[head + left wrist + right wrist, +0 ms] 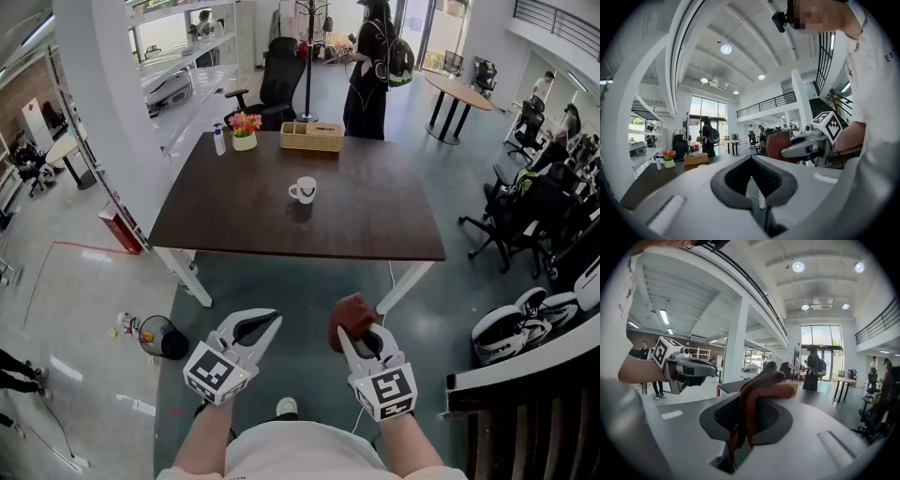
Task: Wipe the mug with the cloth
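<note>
A white mug (303,190) stands near the middle of a dark brown table (234,225), well ahead of both grippers. My left gripper (270,321) hovers over the floor in front of the table's near edge, its jaws shut with nothing between them (752,161). My right gripper (353,330) is beside it, shut on a bunched reddish-brown cloth (349,312). In the right gripper view the cloth (766,383) bulges up out of the jaws (749,411). Each gripper shows in the other's view: the right one (806,145), the left one (693,369).
At the table's far edge stand a flower pot (245,127), a spray bottle (218,140) and a wicker basket (311,137). A person with a backpack (375,66) stands beyond it. A black bin (167,337) sits on the floor left; office chairs (525,211) crowd the right.
</note>
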The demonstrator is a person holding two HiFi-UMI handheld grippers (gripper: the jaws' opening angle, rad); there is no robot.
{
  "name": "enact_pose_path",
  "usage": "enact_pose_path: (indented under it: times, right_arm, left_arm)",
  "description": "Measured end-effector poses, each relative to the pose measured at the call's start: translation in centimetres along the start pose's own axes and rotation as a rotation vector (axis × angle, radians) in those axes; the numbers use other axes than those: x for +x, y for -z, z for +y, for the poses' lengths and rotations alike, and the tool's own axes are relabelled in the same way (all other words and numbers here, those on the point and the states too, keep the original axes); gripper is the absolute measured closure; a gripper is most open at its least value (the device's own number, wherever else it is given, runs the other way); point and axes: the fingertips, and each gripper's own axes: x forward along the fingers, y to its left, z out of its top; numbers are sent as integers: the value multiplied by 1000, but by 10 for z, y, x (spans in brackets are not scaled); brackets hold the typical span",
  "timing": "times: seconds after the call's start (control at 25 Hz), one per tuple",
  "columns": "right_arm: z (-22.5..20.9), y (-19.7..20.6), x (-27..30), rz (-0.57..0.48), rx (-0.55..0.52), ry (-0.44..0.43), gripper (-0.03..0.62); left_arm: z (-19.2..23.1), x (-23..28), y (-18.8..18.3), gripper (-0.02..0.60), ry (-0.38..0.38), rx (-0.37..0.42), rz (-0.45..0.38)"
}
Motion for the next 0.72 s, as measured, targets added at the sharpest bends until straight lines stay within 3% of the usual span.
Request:
enact_pose_path:
  times: [0.44, 0.72]
  right_arm:
    - [10, 2, 3, 6, -5, -9, 516]
    - [9, 0, 11, -10, 48, -10, 515]
  left_arm:
    - [1, -8, 2, 581, -2, -5, 1]
    - [10, -11, 6, 581, -12, -12, 5]
